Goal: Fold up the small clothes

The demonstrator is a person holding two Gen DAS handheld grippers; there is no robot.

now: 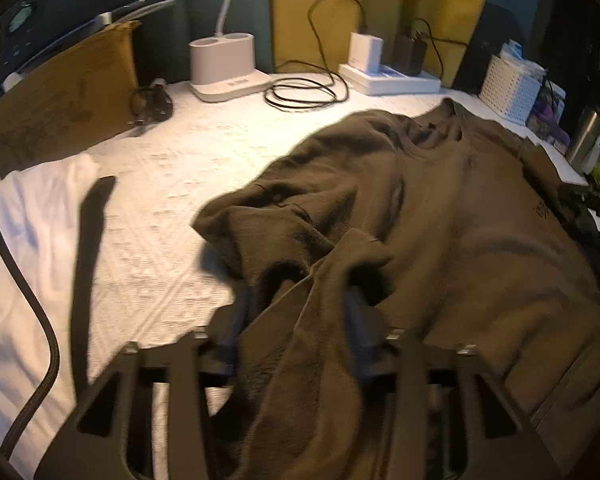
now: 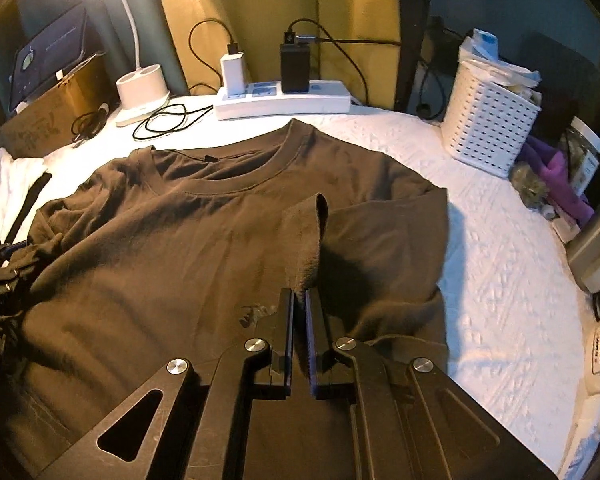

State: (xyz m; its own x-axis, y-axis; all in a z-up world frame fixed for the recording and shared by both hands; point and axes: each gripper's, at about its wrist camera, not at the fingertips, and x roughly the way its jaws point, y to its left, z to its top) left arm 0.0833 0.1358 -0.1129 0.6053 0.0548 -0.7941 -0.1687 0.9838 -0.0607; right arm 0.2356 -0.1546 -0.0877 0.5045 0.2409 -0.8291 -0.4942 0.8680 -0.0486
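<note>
A dark olive-brown T-shirt [image 2: 204, 232] lies front up on a white quilted worktop [image 2: 500, 272], its ribbed collar [image 2: 236, 184] at the far side, ahead of both sets of jaws. The right gripper [image 2: 300, 300] has its jaws pressed almost together, pinching a raised ridge of the shirt's fabric that stands up just ahead of them, beside the sleeve [image 2: 388, 232] spread flat to their right. The left gripper [image 1: 300, 300] sits at the shirt's other side, where the cloth is bunched; a fold of it lies between the jaws, which are partly drawn in, though the blur hides whether the pads press on it. Beyond the right jaws, past the collar, a white power strip [image 2: 284, 104] carries a white charger [image 2: 233, 73] and a black charger [image 2: 295, 68]. Farther left of it stands a white lamp base [image 2: 142, 94] with a coiled black cable [image 2: 164, 120] beside it. Far to the right of the jaws stands a white perforated basket [image 2: 488, 136].
</note>
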